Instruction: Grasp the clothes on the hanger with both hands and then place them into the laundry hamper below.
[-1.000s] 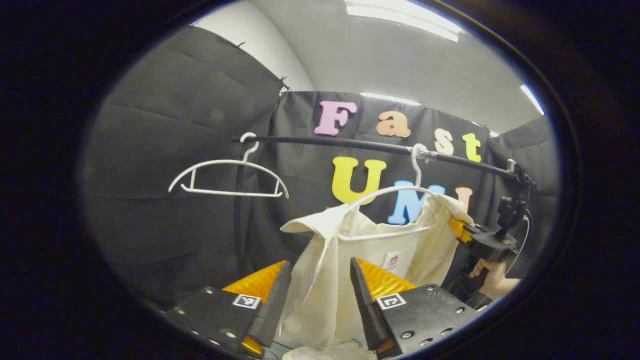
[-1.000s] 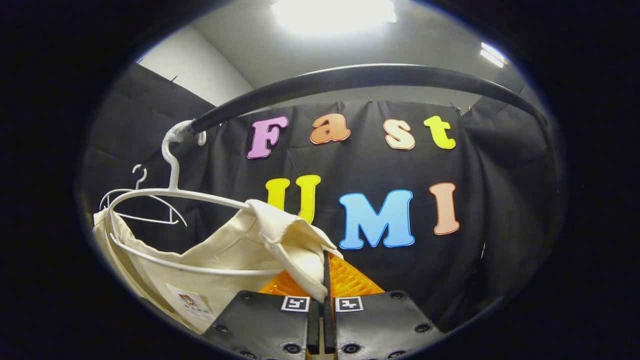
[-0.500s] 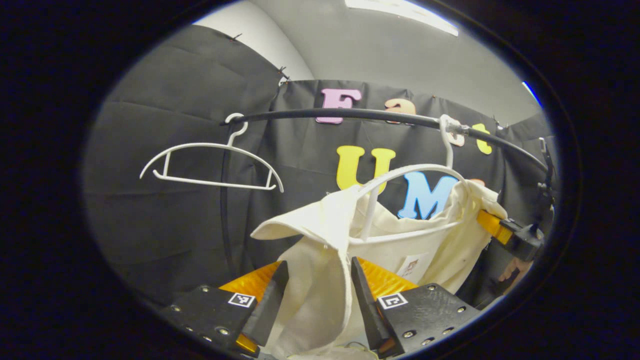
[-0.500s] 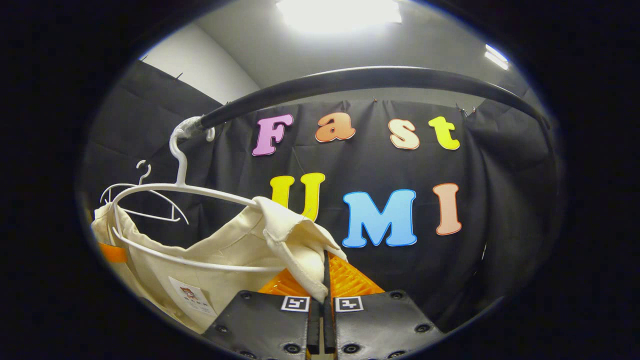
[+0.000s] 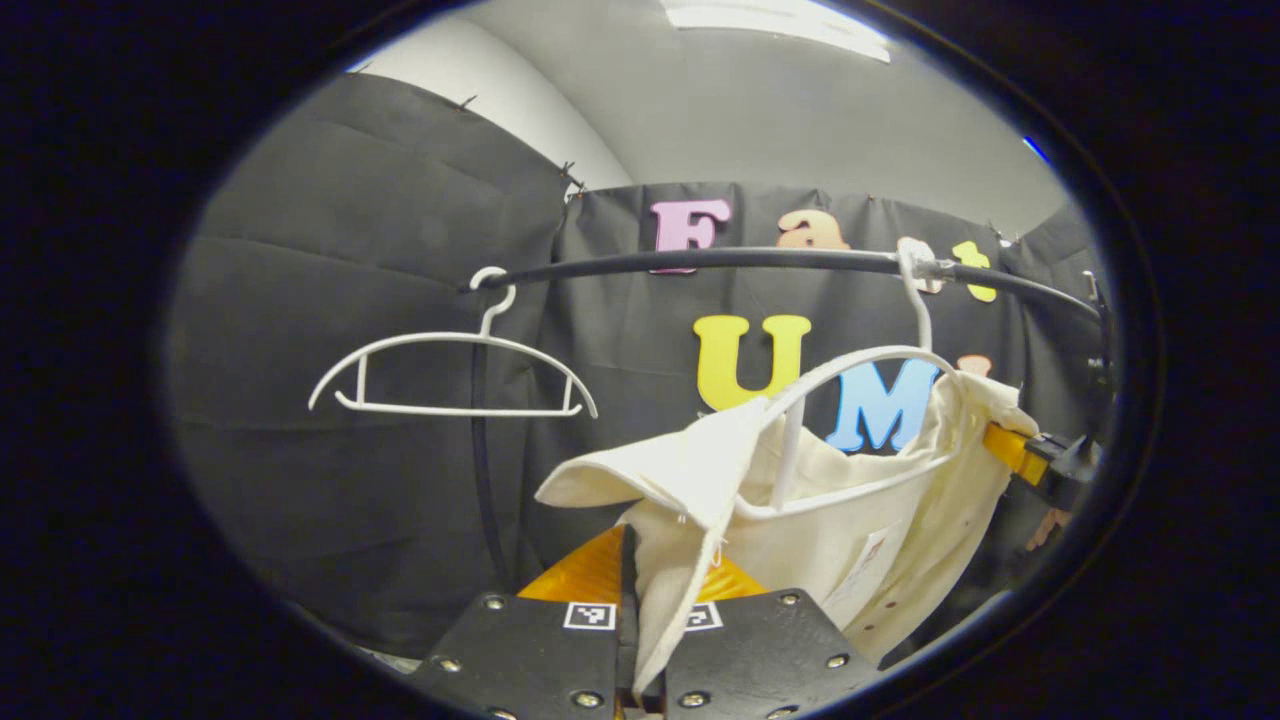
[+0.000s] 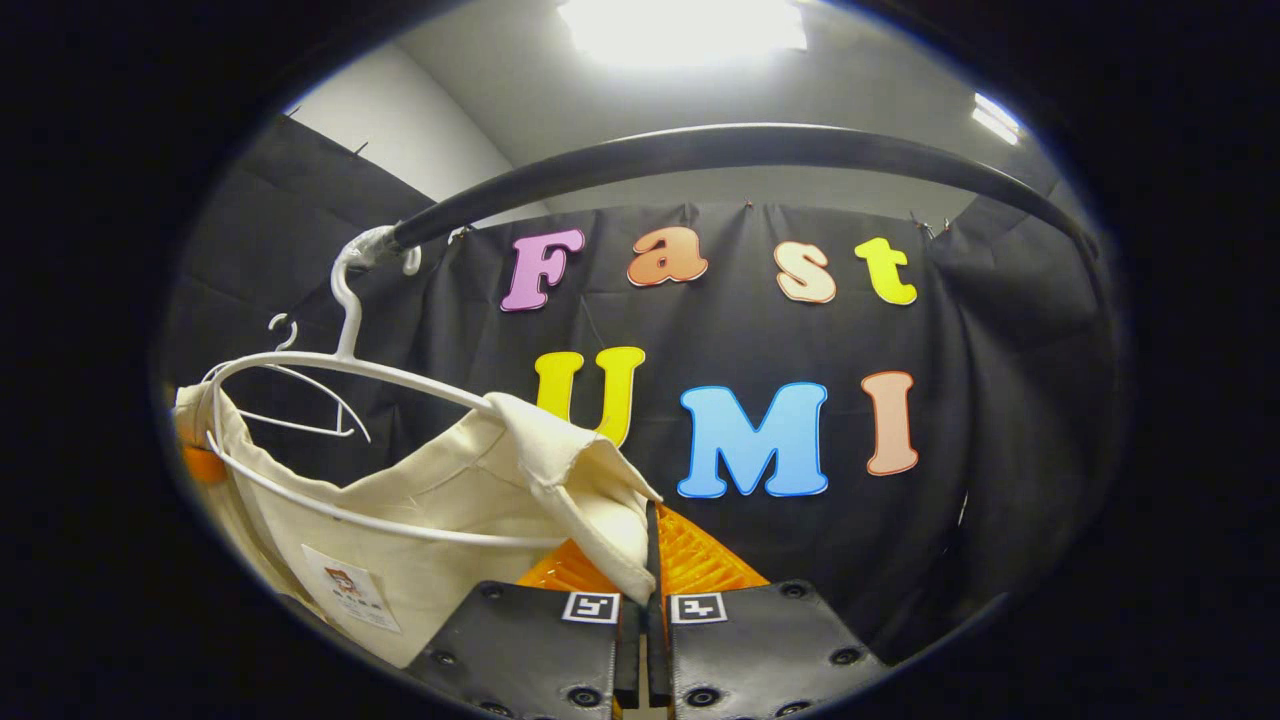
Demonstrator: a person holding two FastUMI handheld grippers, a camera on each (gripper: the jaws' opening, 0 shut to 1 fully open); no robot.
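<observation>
Under a black rail (image 6: 720,150), both grippers (image 5: 640,590) (image 6: 650,560) clamp the cream garment (image 5: 850,520), label unreadable.

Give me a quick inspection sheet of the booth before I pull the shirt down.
Surface: nothing seen.
Job's things: cream shirt hangs on a white hanger; the hanger hooks on the black rail. Hamper: nothing seen.
Clutter: spare hanger, bare, on the same rail.
Grippers: left gripper shut on one shirt shoulder; right gripper shut on the other.
Cables: nothing seen.
Surroundings: black cloth wall, ceiling light.
</observation>
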